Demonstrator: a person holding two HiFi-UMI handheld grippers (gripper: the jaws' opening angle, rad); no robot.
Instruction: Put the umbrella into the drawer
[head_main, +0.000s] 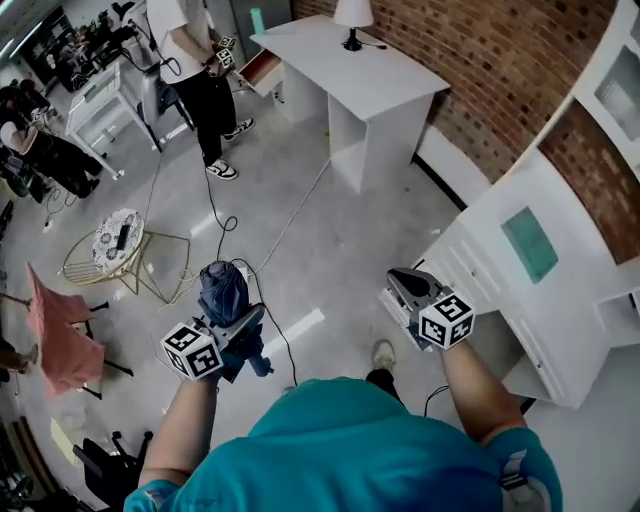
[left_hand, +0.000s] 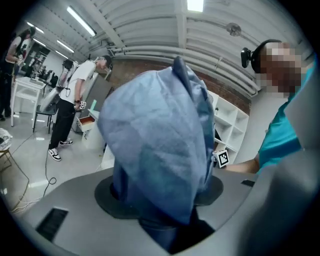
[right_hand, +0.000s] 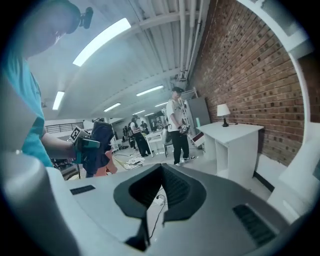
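Note:
A folded blue umbrella (head_main: 225, 292) stands upright in my left gripper (head_main: 232, 322), which is shut on its lower part; in the left gripper view the umbrella's fabric (left_hand: 155, 145) fills the middle, bulging above the grey pads (left_hand: 107, 197). My right gripper (head_main: 404, 284) hangs to the right at about the same height, shut with nothing in it; in the right gripper view its dark pads (right_hand: 175, 187) meet at the tips. A white cabinet (head_main: 520, 290) with shut drawer fronts stands just right of it. The right gripper view shows the umbrella (right_hand: 100, 145) at far left.
A white desk (head_main: 375, 80) with a lamp (head_main: 352, 18) stands ahead by the brick wall. A person (head_main: 200, 70) holding grippers stands at the back left. Cables (head_main: 290, 225) trail over the floor. A round wire table (head_main: 118, 242) and a pink chair (head_main: 55, 330) are at the left.

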